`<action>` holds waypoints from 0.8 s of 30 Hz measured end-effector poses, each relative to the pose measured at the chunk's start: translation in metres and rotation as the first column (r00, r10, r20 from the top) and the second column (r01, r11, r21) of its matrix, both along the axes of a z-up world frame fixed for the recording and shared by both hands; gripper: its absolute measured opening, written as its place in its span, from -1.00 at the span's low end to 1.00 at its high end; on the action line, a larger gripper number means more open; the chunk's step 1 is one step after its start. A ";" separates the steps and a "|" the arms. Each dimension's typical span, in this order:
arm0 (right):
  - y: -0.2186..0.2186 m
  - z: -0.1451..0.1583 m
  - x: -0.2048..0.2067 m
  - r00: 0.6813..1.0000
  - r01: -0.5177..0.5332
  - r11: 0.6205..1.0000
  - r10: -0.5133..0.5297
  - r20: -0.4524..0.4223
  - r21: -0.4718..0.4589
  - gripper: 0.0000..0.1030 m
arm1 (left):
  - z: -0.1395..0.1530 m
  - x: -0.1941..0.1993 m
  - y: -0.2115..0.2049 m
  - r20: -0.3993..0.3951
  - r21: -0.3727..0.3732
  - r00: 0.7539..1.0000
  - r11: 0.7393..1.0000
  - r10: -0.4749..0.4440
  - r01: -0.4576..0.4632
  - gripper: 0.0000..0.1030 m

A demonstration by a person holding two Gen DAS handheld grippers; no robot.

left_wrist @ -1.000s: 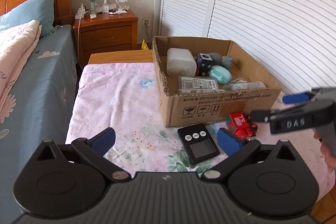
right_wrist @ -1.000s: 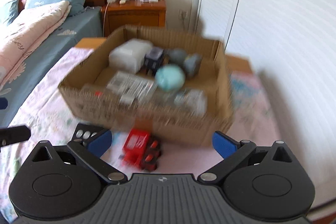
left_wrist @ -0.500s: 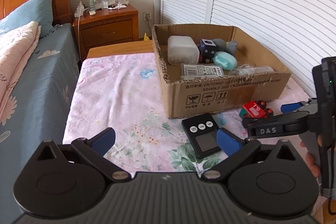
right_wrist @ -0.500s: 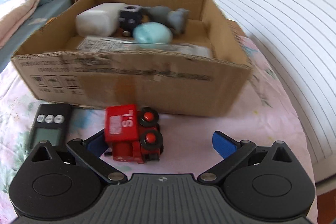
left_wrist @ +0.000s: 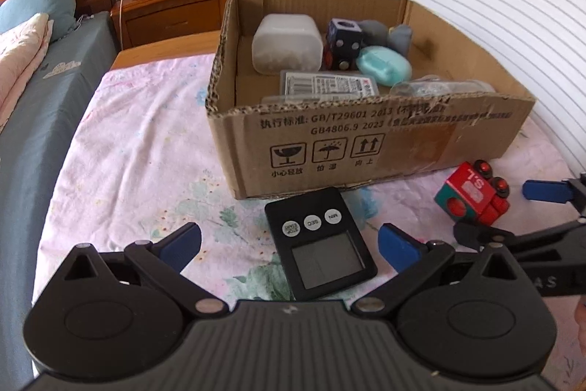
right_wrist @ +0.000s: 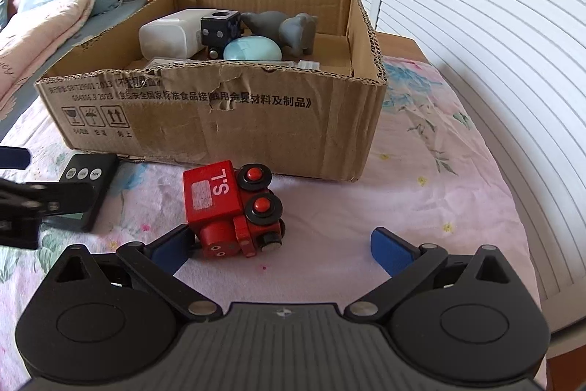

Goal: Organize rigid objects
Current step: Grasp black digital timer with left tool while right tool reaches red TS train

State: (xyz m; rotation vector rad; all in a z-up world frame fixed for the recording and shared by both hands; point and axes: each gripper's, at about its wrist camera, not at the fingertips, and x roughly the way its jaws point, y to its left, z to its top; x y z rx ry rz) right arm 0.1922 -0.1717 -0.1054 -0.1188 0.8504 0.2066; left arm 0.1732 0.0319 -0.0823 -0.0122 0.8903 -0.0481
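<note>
Since half a second ago the right tool (right_wrist: 282,242) has come lower and closer to the red toy train (right_wrist: 232,207), which now sits larger in the lower middle of the right wrist view; the left tool (left_wrist: 289,240) has likewise eased toward the black timer (left_wrist: 320,242). Both tools stand with fingers wide apart, holding nothing. The train lies on its side on the pink floral cloth of the bench (right_wrist: 421,207), just in front of the cardboard box (right_wrist: 256,120). It sits left of centre between the right tool's fingers, its front end touching or nearly touching the left blue pad (right_wrist: 172,248), its long axis running roughly toward the camera. The right tool is plainly the nearer one. The gap to the right pad is wide, so a small shift left would probably centre the grasp. The box wall rises close behind, and the left tool's finger reaches in at the left edge.
</note>
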 end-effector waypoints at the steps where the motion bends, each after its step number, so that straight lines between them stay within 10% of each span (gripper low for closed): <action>1: 0.000 0.000 -0.001 1.000 -0.004 1.000 0.004 0.002 0.001 1.00 | -0.003 0.002 0.000 -0.012 -0.008 1.000 1.000 0.009 -0.009 0.98; 14: -0.002 -0.002 -0.004 1.000 -0.022 1.000 0.021 0.023 0.005 1.00 | -0.012 -0.009 0.011 -0.009 0.016 0.998 0.998 0.055 -0.055 0.93; 24: -0.002 -0.002 -0.005 0.999 -0.028 1.000 0.027 0.030 0.005 1.00 | -0.003 -0.010 -0.008 0.030 0.010 0.999 0.999 -0.034 0.033 0.00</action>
